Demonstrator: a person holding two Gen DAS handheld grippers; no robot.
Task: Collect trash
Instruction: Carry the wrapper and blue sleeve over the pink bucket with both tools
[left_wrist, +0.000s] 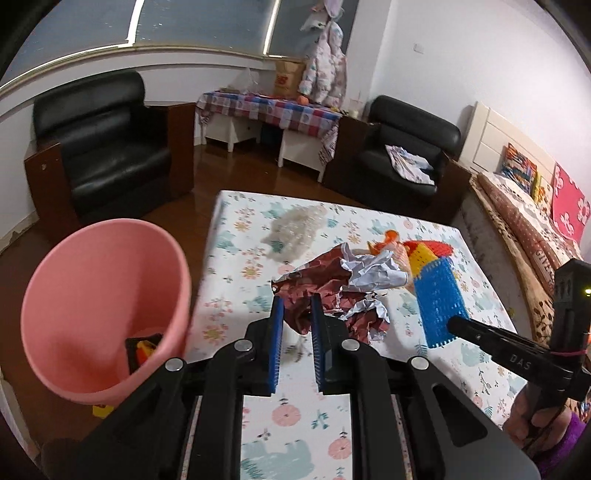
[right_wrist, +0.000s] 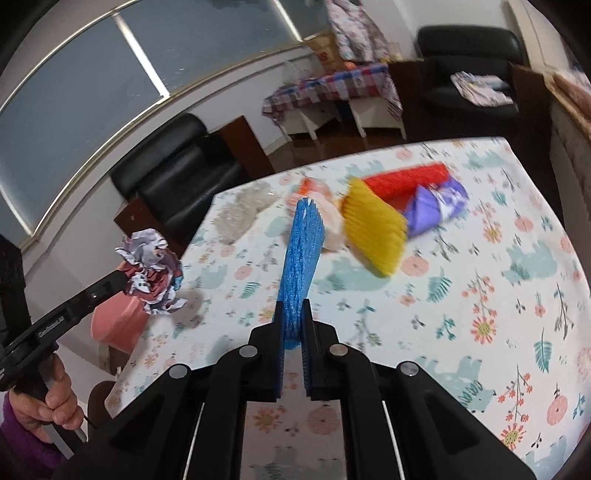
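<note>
My left gripper is shut on a crumpled red-and-white paper wad, held above the flowered tablecloth. The right wrist view shows that wad hanging at the left gripper's tip, just over the pink bin. In the left wrist view the pink bin stands beside the table's left edge, with a dark wrapper at its bottom. My right gripper is shut on a blue foam mesh sleeve, lifted off the cloth. The left view shows this sleeve at the right gripper's tip.
On the table lie a yellow mesh sleeve, a red mesh sleeve, a purple wrapper, a peach-orange item and clear bubble plastic. Black armchairs and a checked side table stand behind; a bed lies right.
</note>
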